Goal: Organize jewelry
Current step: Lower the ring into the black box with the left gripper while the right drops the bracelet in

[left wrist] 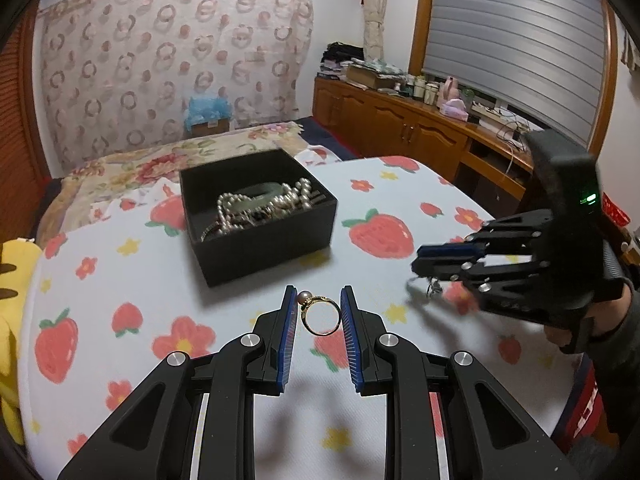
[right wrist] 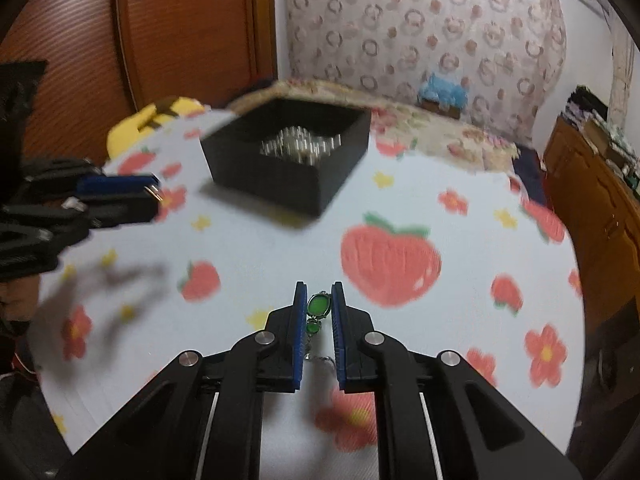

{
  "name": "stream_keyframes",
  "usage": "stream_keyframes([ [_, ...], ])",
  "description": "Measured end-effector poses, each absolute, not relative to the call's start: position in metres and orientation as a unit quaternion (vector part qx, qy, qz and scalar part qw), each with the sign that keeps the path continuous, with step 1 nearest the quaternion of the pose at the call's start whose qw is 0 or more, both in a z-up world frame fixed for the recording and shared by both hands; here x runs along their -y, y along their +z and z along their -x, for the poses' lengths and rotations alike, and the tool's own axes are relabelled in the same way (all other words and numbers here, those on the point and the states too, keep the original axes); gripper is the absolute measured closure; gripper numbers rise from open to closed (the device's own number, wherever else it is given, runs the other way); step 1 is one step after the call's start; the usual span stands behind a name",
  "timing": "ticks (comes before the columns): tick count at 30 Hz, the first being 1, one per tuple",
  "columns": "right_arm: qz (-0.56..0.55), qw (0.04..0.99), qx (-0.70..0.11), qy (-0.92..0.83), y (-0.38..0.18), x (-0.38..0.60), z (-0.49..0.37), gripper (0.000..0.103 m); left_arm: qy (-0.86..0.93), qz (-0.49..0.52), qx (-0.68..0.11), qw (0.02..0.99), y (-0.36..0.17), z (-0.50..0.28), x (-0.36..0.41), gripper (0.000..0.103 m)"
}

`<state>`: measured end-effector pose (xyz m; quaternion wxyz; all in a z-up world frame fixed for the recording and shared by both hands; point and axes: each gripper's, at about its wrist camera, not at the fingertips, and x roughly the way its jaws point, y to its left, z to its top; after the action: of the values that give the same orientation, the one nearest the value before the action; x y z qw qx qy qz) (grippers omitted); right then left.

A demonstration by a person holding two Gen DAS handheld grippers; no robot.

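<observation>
My left gripper (left wrist: 319, 308) is shut on a gold ring with a small pearl (left wrist: 319, 315), held above the tablecloth in front of the black jewelry box (left wrist: 256, 216). The box holds pearl strands and a green bangle (left wrist: 260, 200). My right gripper (right wrist: 319, 304) is shut on a green-stone earring (right wrist: 319, 307), whose lower stone and metal hook hang between the fingers. In the left wrist view the right gripper (left wrist: 418, 266) is at the right, with the earring's hook (left wrist: 432, 289) dangling. In the right wrist view the box (right wrist: 288, 152) is ahead and the left gripper (right wrist: 154, 200) is at the left.
A white tablecloth with strawberries and flowers (left wrist: 380, 236) covers the table. A yellow object (left wrist: 12, 280) lies at the left edge. A bed with a floral cover (left wrist: 160, 160) is behind. A wooden cabinet (left wrist: 420, 128) with clutter stands at the right.
</observation>
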<state>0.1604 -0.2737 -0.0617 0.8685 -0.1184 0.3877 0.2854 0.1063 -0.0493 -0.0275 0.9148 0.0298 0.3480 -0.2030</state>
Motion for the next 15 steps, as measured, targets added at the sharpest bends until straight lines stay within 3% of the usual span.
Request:
stream_keyframes([
  [15,0.116,0.879,-0.309,0.343,0.014,0.239,-0.216,0.089,-0.176,-0.028,-0.325,0.929,0.008,-0.168,0.024,0.082],
])
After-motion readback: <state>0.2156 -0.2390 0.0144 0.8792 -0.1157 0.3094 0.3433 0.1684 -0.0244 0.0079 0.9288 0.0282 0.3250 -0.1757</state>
